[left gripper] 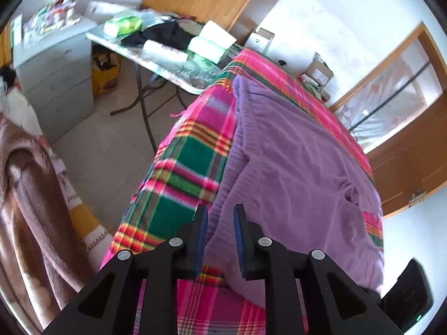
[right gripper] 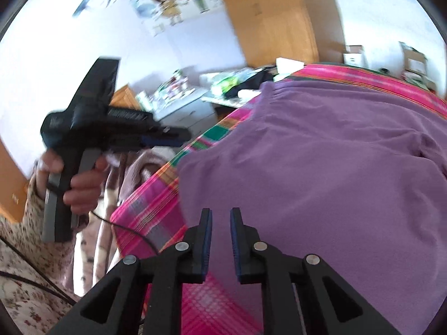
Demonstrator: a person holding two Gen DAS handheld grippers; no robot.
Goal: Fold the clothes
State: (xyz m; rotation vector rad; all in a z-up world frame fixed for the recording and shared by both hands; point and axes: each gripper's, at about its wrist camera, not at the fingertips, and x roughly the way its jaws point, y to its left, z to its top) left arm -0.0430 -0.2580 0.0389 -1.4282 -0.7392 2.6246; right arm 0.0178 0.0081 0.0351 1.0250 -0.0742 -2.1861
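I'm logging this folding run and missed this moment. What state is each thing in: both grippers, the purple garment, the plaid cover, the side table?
Left gripper: jaws apart, nothing between the pads.
Right gripper: jaws apart, empty.
Purple garment: lying spread on the plaid cover, creased, not gripped.
Plaid cover: draped over the surface's edge.
Folding table: cluttered with packets and dark cloth.

A folding table (left gripper: 173,76) stands on the tiled floor (left gripper: 111,150), bearing a green-and-white packet (left gripper: 123,25), a dark cloth (left gripper: 164,35) and a white roll (left gripper: 164,51). Under its near end sits a yellow box (left gripper: 105,76). Beside it stands a grey drawer cabinet (left gripper: 58,78) with clutter on top. A brown fleecy blanket (left gripper: 25,195) hangs at the left. Cartoon wall stickers (right gripper: 178,0) show above a wooden wardrobe (right gripper: 273,19).
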